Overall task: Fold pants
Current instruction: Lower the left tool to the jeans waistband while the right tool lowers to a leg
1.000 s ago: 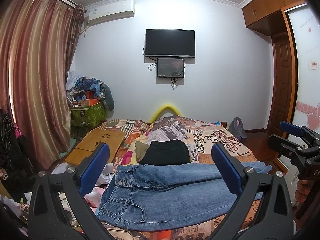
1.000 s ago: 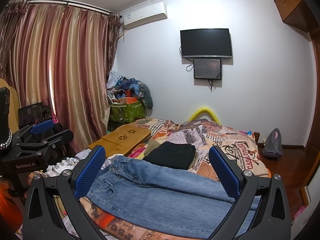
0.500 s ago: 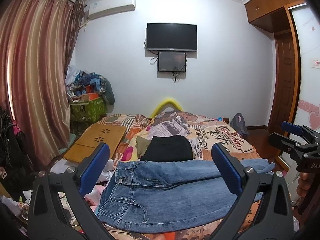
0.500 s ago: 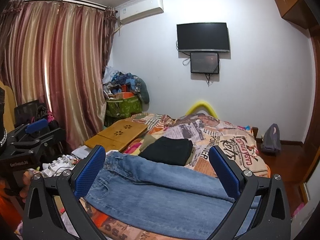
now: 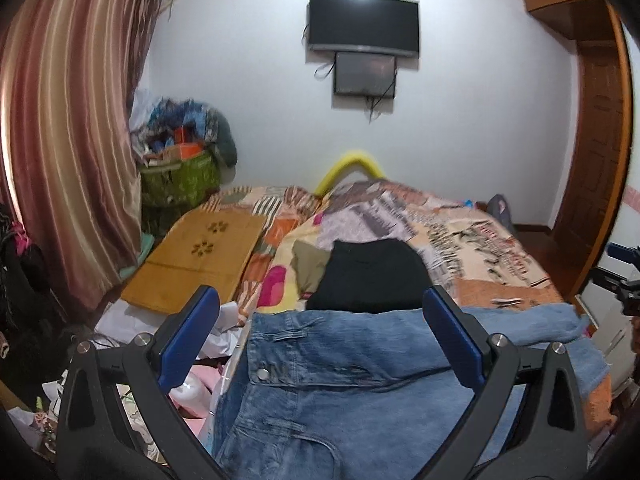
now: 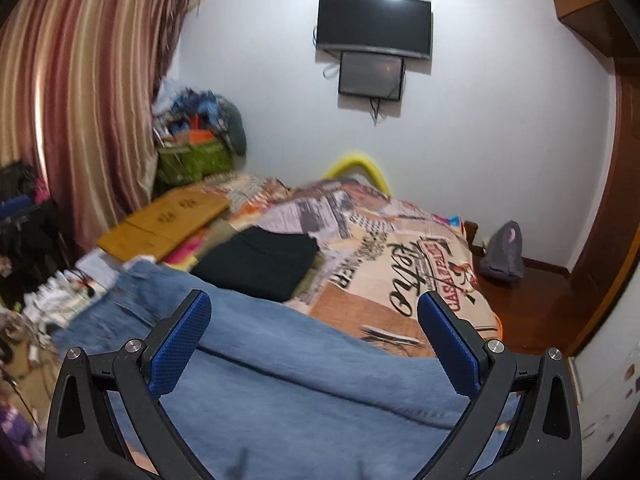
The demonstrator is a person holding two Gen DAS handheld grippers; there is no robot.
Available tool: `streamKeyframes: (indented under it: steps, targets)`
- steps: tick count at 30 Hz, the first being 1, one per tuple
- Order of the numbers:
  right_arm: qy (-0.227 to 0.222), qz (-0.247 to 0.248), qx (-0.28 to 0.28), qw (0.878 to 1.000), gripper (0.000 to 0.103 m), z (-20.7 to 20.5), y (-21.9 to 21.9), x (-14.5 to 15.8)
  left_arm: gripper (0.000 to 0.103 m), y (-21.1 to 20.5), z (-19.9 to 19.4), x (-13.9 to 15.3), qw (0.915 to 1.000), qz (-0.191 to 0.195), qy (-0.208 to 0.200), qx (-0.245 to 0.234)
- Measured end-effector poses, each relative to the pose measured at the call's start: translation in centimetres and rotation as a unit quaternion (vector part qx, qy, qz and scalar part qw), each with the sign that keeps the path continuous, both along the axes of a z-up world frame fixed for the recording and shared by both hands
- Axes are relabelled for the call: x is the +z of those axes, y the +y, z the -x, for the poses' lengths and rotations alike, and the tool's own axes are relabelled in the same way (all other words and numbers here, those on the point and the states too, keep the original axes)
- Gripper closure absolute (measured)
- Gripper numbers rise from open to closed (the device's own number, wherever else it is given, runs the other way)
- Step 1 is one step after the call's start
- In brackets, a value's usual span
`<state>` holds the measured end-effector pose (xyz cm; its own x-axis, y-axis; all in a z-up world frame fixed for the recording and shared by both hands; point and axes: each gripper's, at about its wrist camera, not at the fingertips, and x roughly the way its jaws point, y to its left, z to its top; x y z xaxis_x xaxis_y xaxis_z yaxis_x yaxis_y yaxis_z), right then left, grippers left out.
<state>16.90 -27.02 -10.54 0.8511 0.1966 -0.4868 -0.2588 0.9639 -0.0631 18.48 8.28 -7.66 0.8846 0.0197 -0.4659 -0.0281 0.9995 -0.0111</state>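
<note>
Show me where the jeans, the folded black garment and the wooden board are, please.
jeans point(image 5: 344, 384): left wrist view, on the denim just below the waistband.
folded black garment point(image 5: 372, 276): left wrist view, middle of its top face.
wooden board point(image 5: 200, 256): left wrist view, on its flat top near the flower cut-outs.

The bed point(image 5: 472, 248) wore a patchwork printed cover. Jeans point(image 5: 340, 380) lay flat across its near end, black folded pants point(image 5: 372, 280) just beyond them, and a wooden board point(image 5: 200, 256) at its left side.

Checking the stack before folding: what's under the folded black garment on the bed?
An olive piece sticks out under the black garment, on the printed bedspread. The rest underneath is covered.
</note>
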Motion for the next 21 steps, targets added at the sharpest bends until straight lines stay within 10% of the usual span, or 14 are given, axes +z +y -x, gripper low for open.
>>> streamKeyframes:
  steps: [12, 21]
  targets:
    - [0.120, 0.005, 0.012, 0.993, 0.001, -9.3, -2.3, -6.4, 0.000, 6.4, -13.5, -9.6, 0.9900, 0.001, 0.130, 0.055]
    - [0.209, 0.013, 0.034, 0.977, 0.010, -15.6, -2.5, -11.7, 0.018, 8.7, -20.2, -18.2, 0.9627, 0.015, 0.262, 0.064]
